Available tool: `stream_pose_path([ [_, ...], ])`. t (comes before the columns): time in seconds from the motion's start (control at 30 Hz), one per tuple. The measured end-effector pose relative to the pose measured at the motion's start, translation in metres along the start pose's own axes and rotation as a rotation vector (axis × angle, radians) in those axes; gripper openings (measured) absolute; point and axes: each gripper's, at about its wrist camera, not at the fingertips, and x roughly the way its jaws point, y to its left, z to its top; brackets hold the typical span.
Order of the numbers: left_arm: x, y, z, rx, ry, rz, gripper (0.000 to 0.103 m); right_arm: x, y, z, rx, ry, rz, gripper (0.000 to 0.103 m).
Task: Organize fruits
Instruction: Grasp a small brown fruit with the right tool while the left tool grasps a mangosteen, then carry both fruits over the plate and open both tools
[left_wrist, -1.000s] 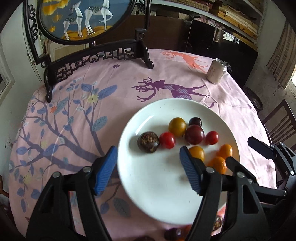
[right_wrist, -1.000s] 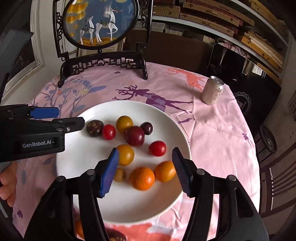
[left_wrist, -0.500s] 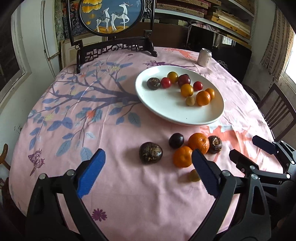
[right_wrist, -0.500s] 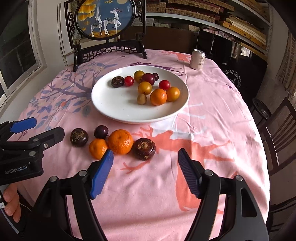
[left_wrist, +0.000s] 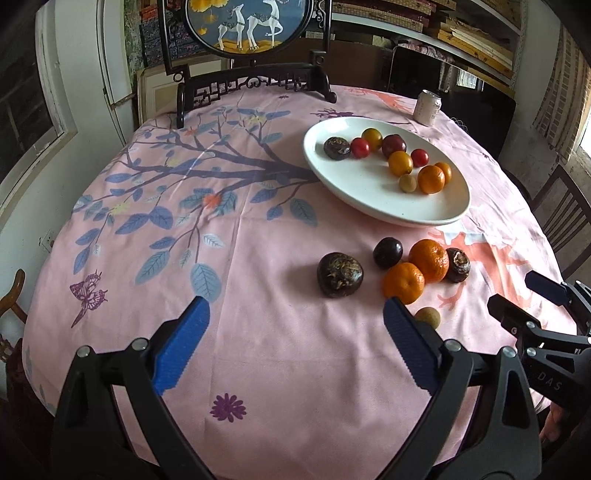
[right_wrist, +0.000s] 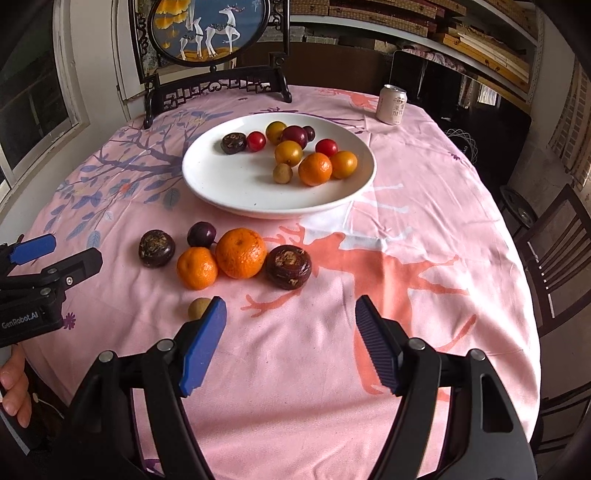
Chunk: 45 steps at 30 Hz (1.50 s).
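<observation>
Both grippers hover above the near edge of the table (right_wrist: 424, 184); the left gripper (left_wrist: 295, 347) and right gripper (right_wrist: 291, 339) have fingers spread apart, holding nothing. Six fruits (right_wrist: 240, 253) lie clustered on the cloth, just before the white plate (right_wrist: 236, 188) carrying the others.

glossy white plate (right_wrist: 207, 188) on matt cloth tablecloth (right_wrist: 424, 206)

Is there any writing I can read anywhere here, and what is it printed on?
"GenRobot.AI": on the side of the left gripper, seen from the right wrist camera.
"DAS": partial letters on the body of the right gripper, seen from the left wrist camera.
Dark characters on the drink can: too small and blurred to read.
</observation>
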Motion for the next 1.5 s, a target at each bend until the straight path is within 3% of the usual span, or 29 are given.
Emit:
stream_pose_path([
  [0.13, 0.003, 0.004, -0.005, 0.000, 0.014, 0.008, 0.097, 0.009, 0.018, -0.008, -0.030, 0.034, 0.113, 0.073],
  [0.33, 0.012, 0.006, -0.005, 0.008, 0.022, 0.025, 0.097, 0.042, 0.043, -0.006, -0.063, 0.060, 0.165, 0.072],
  [0.47, 0.027, 0.002, 0.000, 0.023, 0.041, 0.032, 0.097, 0.058, 0.046, -0.004, -0.067, 0.072, 0.171, 0.026],
  [0.5, 0.033, 0.000, 0.001, 0.028, 0.048, 0.043, 0.097, 0.058, 0.046, -0.004, -0.068, 0.090, 0.191, 0.026],
  [0.77, 0.073, -0.016, 0.008, 0.044, 0.106, 0.006, 0.094, 0.038, 0.025, -0.008, -0.043, 0.063, 0.117, 0.026],
  [0.83, 0.084, -0.020, 0.009, 0.044, 0.129, 0.000, 0.082, 0.036, 0.020, -0.010, -0.028, 0.064, 0.123, 0.026],
  [0.9, 0.088, -0.024, 0.012, 0.054, 0.112, 0.013, 0.079, 0.036, 0.018, -0.011, -0.018, 0.067, 0.131, 0.026],
  [0.97, 0.088, -0.027, 0.014, 0.064, 0.100, -0.004, 0.065, 0.038, 0.016, -0.012, -0.012, 0.072, 0.137, 0.026],
  [1.0, 0.086, -0.028, 0.015, 0.069, 0.092, -0.011, 0.044, 0.038, 0.016, -0.012, -0.009, 0.073, 0.138, 0.026],
  [1.03, 0.085, -0.029, 0.015, 0.070, 0.091, -0.008, 0.041, 0.038, 0.016, -0.012, -0.006, 0.074, 0.140, 0.026],
  [1.5, 0.026, -0.019, 0.019, 0.038, 0.020, -0.103, 0.041, 0.026, 0.003, -0.005, 0.024, 0.038, 0.154, 0.026],
])
